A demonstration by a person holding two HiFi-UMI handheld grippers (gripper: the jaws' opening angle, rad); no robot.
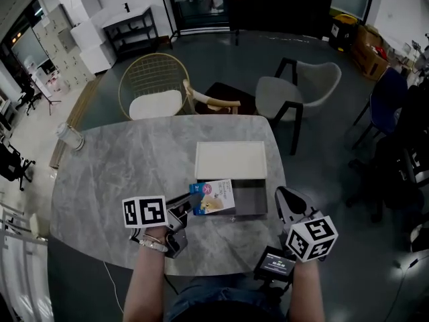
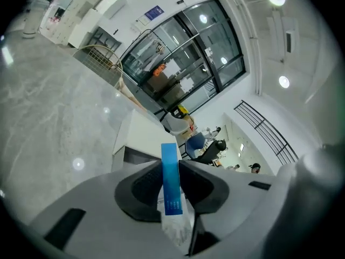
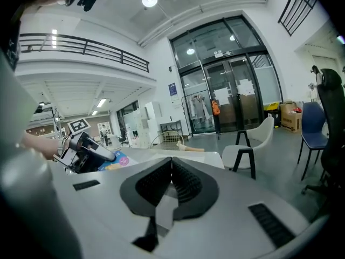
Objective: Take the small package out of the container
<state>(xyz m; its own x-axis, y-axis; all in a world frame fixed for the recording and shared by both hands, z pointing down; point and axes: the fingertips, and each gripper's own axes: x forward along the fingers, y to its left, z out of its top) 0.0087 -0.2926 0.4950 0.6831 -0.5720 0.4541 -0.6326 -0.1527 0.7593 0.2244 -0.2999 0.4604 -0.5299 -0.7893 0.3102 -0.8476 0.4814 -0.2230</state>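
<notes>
The small package [image 1: 216, 197], blue and white, hangs tilted over the left part of the dark grey container [image 1: 253, 201] on the marble table [image 1: 120, 173]. My left gripper [image 1: 190, 205] is shut on the package's left edge. In the left gripper view the package's blue edge [image 2: 170, 183] stands upright between the pads, with the container [image 2: 141, 156] beyond it. My right gripper [image 1: 289, 201] hovers by the table's right edge, beside the container, shut and empty. In the right gripper view its jaws [image 3: 171, 170] meet, and the package [image 3: 115, 161] shows at the far left.
A white lid [image 1: 230, 159] lies flat just behind the container. A white jar [image 1: 71, 137] stands at the table's left edge. A gold wire chair [image 1: 158, 86] and a grey chair [image 1: 296, 91] stand past the far edge.
</notes>
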